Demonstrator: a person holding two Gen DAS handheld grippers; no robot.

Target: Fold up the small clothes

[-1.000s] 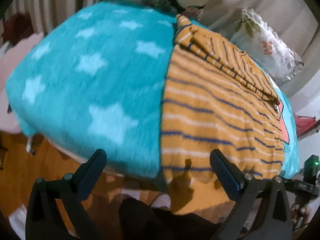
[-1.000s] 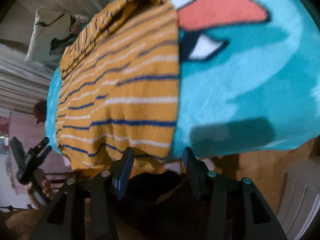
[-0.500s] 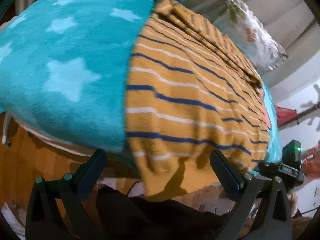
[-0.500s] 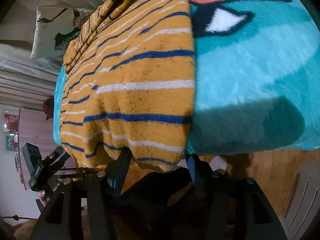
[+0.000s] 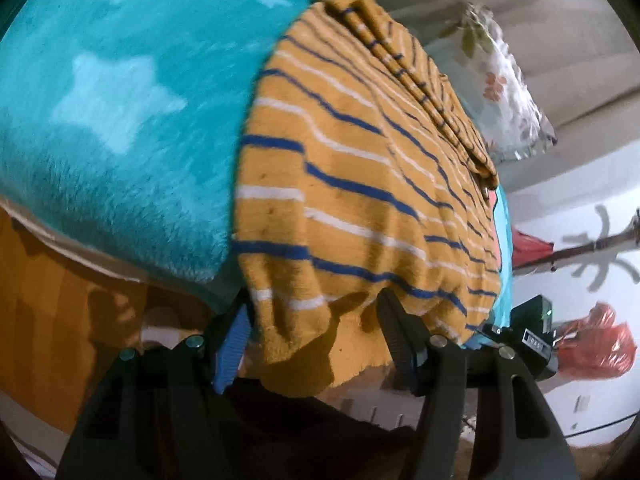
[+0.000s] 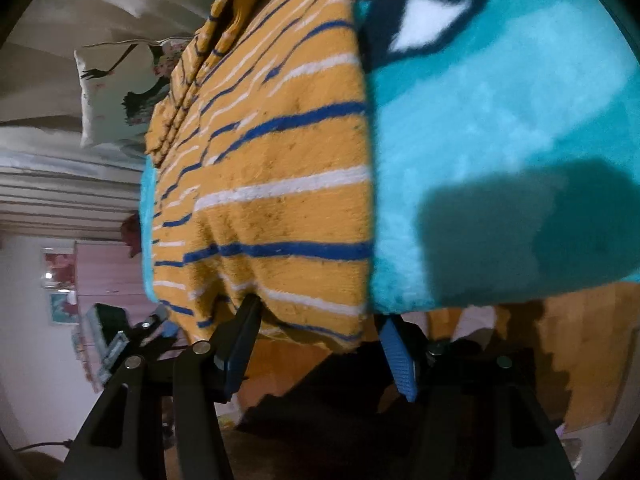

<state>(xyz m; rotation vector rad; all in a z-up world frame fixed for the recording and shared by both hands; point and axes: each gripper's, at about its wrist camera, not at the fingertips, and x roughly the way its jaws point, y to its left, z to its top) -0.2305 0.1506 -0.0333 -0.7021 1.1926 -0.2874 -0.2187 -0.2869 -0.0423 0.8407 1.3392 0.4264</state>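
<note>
Left wrist view. One striped garment (image 5: 360, 184), mustard with blue and white stripes, lies flat on a teal blanket (image 5: 120, 128) with pale stars; its near hem hangs over the blanket's edge. That overhang is likely why the grab is made here: the hem is free to pinch from below. The left gripper (image 5: 316, 328) straddles the hem's left corner, its jaws closing, cloth between them. The blue-ribbed left finger (image 5: 232, 344) sits just beside the cloth's edge; whether the pads press yet cannot be told. One flowered pillow (image 5: 504, 92) lies beyond the garment. One red bag (image 5: 596, 344) shows at far right. The other gripper's body pokes in at the lower right.

Right wrist view. The same garment (image 6: 280, 184), with the blanket (image 6: 500, 140) here showing a cartoon eye and a coral patch. The right gripper (image 6: 320, 332) brackets the hem's right corner, jaws opening and not clamped. The left finger tip touches the underside of the hanging hem; the right blue pad sits under the blanket's edge. Two corners, two grippers: the pairing suits lifting the hem evenly for a fold away from the person. The pillow (image 6: 116, 92) shows again, upper left.
</note>
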